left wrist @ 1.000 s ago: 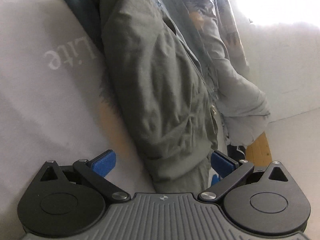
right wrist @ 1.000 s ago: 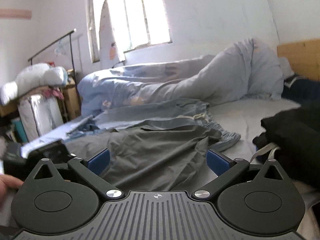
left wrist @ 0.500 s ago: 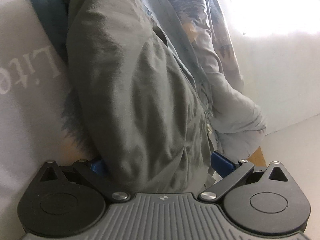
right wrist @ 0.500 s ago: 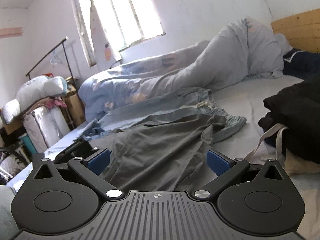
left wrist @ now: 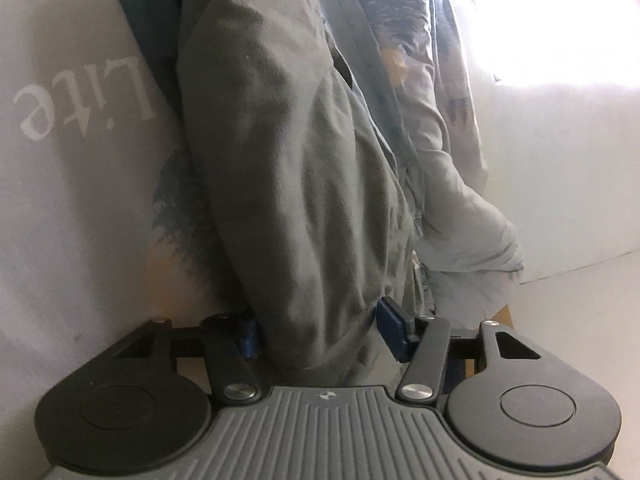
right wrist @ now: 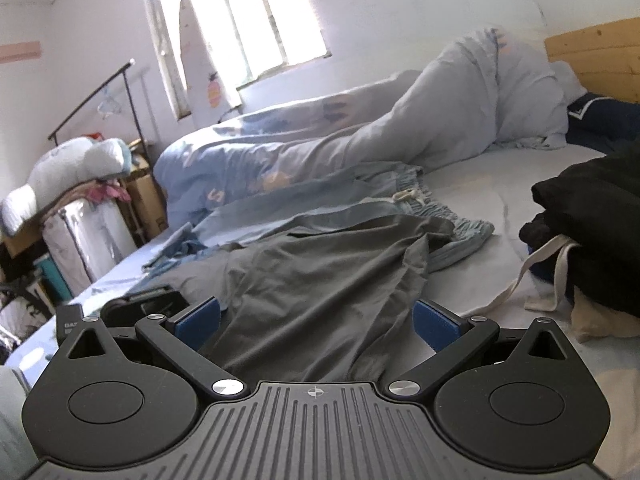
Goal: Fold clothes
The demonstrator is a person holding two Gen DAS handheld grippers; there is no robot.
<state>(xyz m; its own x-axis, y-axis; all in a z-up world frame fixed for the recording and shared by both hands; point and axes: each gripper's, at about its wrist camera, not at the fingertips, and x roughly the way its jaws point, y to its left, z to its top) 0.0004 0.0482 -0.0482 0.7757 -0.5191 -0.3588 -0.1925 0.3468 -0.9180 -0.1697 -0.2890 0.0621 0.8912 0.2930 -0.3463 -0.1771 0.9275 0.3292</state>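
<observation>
1. Grey garment [right wrist: 320, 280] lies rumpled on the bed [right wrist: 492, 184], near edge, spread from centre toward the left; the same grey garment [left wrist: 296, 184] fills the middle of the left wrist view.
2. Left gripper [left wrist: 320, 332]: the 2 blue pads [left wrist: 390, 332] sit against either side of a bunched fold of the garment's near end, cloth filling the gap between them. Looks like a pinch on the fabric, not wide spread.
3. Right gripper [right wrist: 316, 324]: fingers spread wide, blue pads [right wrist: 434, 326] on either side of the garment's near hem, cloth passing between them with no squeeze visible. Cannot tell if the pads touch the fabric.
4. The left gripper's body shows in the right wrist view as a dark block at the garment's left edge.
5. Light blue shorts [right wrist: 424, 208] with a drawstring lie just beyond the grey garment, partly under its far edge.
6. Pale blue duvet [right wrist: 440, 120] heaped along the far side of the bed, against the wall.
7. Black clothing pile [right wrist: 592, 216] at right, on top of a cream tote strap [right wrist: 560, 264].
8. Wooden headboard [right wrist: 596, 60] far right; window [right wrist: 248, 20] far centre; clothes rail [right wrist: 96, 92] far left.
9. Sheet beside the garment carries "Lite" lettering [left wrist: 84, 96] in the left wrist view.
</observation>
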